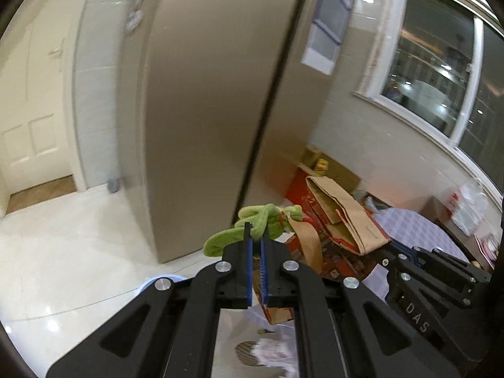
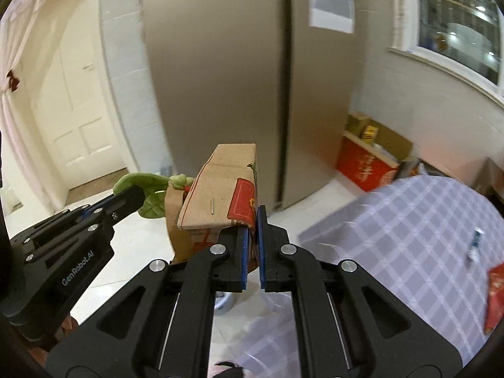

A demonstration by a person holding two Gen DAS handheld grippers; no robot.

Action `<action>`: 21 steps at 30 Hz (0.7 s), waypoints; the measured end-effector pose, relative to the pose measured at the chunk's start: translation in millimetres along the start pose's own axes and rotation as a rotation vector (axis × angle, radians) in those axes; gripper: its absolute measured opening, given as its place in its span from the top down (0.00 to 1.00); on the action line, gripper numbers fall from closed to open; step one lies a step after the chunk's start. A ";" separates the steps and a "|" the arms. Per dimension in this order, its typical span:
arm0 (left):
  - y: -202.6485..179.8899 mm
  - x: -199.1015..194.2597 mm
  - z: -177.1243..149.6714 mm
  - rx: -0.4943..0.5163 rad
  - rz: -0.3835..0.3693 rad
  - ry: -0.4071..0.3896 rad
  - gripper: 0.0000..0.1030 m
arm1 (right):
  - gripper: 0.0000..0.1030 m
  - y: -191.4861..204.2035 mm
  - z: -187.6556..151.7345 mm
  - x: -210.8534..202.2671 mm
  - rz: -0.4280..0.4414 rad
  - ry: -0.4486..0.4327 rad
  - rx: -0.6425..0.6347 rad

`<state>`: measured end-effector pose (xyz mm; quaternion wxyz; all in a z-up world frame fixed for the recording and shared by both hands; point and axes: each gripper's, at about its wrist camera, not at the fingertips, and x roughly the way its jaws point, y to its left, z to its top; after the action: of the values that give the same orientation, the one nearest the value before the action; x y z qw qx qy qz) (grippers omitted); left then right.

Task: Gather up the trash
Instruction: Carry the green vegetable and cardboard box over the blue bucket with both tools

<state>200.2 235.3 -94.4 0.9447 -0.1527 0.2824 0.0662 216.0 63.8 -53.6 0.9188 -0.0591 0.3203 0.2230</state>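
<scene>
A brown paper bag (image 2: 220,186) with red print hangs in the air between both grippers. Its green rope handle (image 1: 252,220) is pinched in my left gripper (image 1: 256,234), which is shut on it. My right gripper (image 2: 253,217) is shut on the bag's folded top edge. In the left wrist view the bag (image 1: 343,217) hangs to the right of the fingers, with the right gripper (image 1: 390,252) at its lower edge. In the right wrist view the left gripper (image 2: 138,193) comes in from the left, with the green handle (image 2: 148,189) around its tip.
A tall beige fridge (image 2: 226,78) stands straight ahead on a glossy white floor (image 1: 78,252). A table with a purple checked cloth (image 2: 409,236) lies to the right, a small packet (image 2: 475,242) on it. Red and yellow cardboard boxes (image 2: 365,160) sit under the window (image 1: 434,78). A white door (image 2: 75,104) is at the left.
</scene>
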 end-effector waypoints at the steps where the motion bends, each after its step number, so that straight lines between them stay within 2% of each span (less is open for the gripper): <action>1: 10.2 3.9 1.3 -0.011 0.013 0.007 0.96 | 0.95 8.9 0.3 8.8 0.013 0.010 -0.007; 11: 86.4 39.8 -6.5 -0.093 0.116 0.078 0.96 | 0.95 73.4 -7.1 82.5 0.090 0.093 -0.072; 18: 121.0 64.2 -10.9 -0.120 0.168 0.117 0.96 | 0.94 94.2 -14.2 125.7 0.133 0.140 -0.080; 21: 131.7 75.4 -11.4 -0.122 0.186 0.129 0.96 | 0.84 100.4 -18.1 145.9 0.155 0.167 -0.063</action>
<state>229.2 358.9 -178.3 0.9032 -0.1872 0.3512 0.1608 262.3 203.3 -154.2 0.8665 -0.0816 0.3922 0.2977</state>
